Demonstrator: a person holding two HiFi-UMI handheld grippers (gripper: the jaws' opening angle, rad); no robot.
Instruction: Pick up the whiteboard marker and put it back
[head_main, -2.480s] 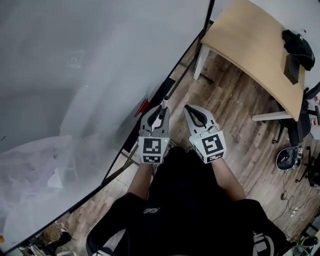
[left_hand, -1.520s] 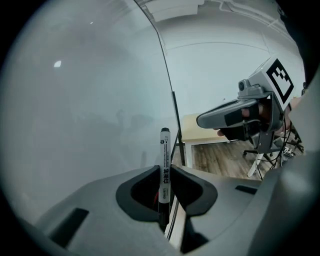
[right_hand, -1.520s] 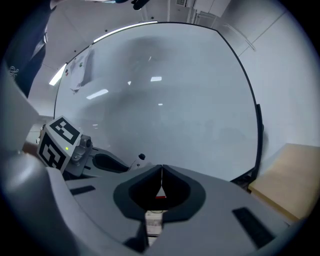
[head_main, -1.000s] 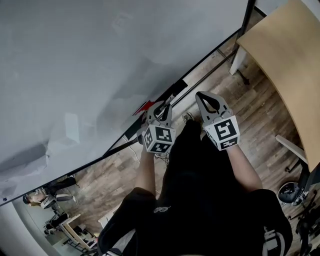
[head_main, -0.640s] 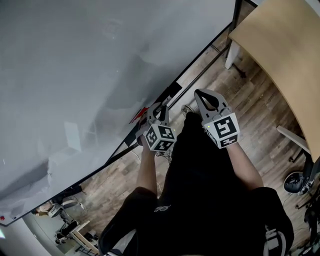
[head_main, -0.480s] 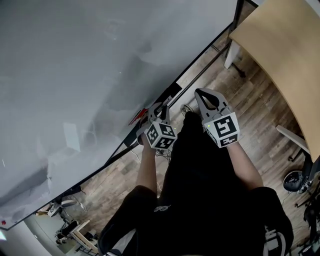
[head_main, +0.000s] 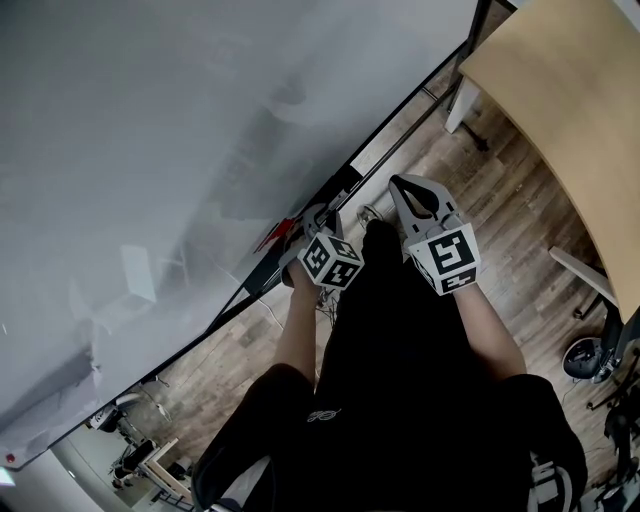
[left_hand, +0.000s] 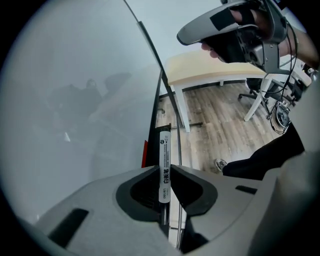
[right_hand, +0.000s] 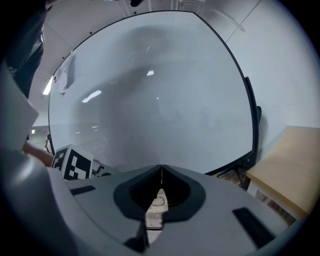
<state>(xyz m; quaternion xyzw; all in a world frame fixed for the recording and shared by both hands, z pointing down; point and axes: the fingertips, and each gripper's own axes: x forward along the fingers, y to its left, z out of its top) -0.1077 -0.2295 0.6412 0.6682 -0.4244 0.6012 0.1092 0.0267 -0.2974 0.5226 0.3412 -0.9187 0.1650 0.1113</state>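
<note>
The whiteboard marker (left_hand: 164, 150), white-barrelled with a black end, stands upright between the jaws of my left gripper (left_hand: 164, 170), which is shut on it. Its far end points at the black lower rail (left_hand: 153, 131) of the whiteboard (left_hand: 75, 100). In the head view the left gripper (head_main: 314, 218) sits right at that rail (head_main: 345, 183), and the marker is hidden behind its fingers. My right gripper (head_main: 397, 184) hangs beside it to the right, away from the board. Its jaws (right_hand: 161, 169) are shut with nothing between them.
A small red piece (head_main: 277, 233) lies on the rail just left of the left gripper. A light wooden table (head_main: 545, 90) on white legs stands to the right over wood flooring (head_main: 500, 200). An office chair base (head_main: 578, 357) is at the far right.
The left gripper has tilted and edged right along the board's lower rail, its marker cube turning. The marker stays clamped in it. The right gripper has barely moved.
</note>
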